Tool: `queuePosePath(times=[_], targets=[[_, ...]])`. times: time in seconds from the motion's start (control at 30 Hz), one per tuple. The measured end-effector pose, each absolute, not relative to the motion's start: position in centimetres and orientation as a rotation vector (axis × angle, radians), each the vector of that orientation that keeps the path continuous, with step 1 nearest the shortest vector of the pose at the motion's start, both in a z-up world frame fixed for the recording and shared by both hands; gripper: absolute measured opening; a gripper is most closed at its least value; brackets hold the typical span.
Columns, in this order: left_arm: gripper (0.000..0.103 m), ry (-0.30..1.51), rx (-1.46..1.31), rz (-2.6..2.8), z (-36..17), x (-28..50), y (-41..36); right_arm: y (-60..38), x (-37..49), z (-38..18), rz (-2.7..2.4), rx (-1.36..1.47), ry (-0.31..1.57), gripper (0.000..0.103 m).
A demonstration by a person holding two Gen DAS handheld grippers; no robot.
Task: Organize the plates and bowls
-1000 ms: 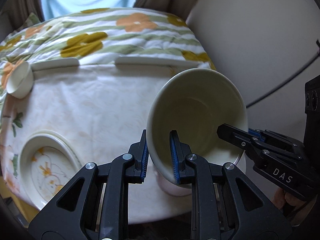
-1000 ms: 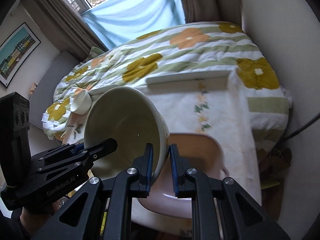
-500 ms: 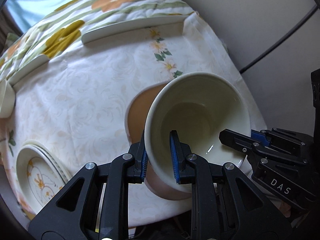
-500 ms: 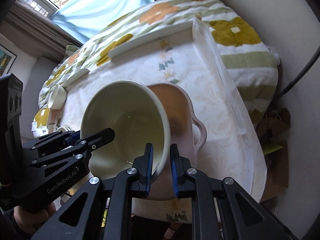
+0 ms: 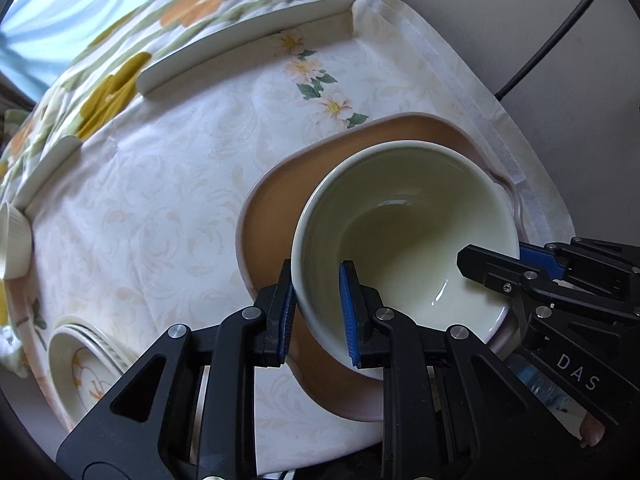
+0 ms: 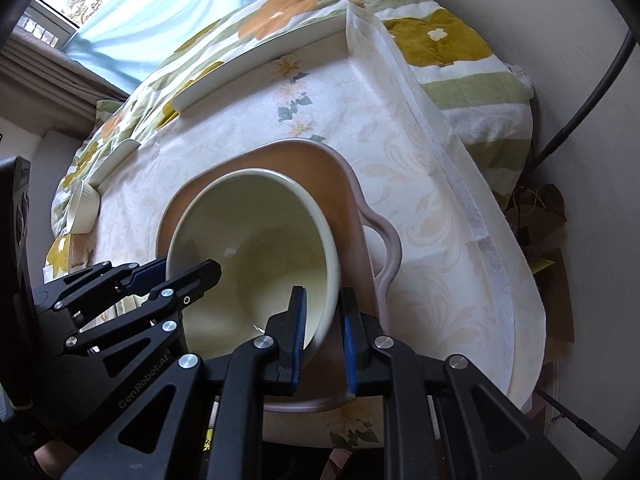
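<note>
A large cream bowl sits low inside a pink-brown handled dish near the table's right front corner. My left gripper is shut on the bowl's near-left rim, one pad outside, one inside. On the opposite rim my right gripper is likewise shut on the bowl's wall. Each wrist view shows the other gripper clamped across the bowl. Whether the bowl's base touches the dish is hidden.
A stack of floral plates lies at the front left. A small white cup lies on its side at the far left. White table rails border the far edge, with a flowered quilt behind. The wall and a black cable stand close on the right.
Both grippers came down together with the bowl, levelling it from a steep tilt and sinking it into the pink-brown dish. Both grips held.
</note>
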State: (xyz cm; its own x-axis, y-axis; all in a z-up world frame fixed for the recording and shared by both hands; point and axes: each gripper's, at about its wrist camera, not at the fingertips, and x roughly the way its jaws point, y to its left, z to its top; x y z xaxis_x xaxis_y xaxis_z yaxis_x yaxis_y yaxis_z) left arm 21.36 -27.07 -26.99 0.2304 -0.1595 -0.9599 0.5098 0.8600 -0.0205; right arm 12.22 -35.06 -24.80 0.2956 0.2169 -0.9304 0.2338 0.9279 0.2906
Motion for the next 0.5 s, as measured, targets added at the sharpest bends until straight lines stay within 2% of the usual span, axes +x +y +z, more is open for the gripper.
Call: queuePosePath(times=[0.5], targets=[[0.017,1.226,0.358,-0.449,-26.49,20.96,-27.10,-34.55,12.17,-24.93,-0.023,0.400,1.299,0.015]])
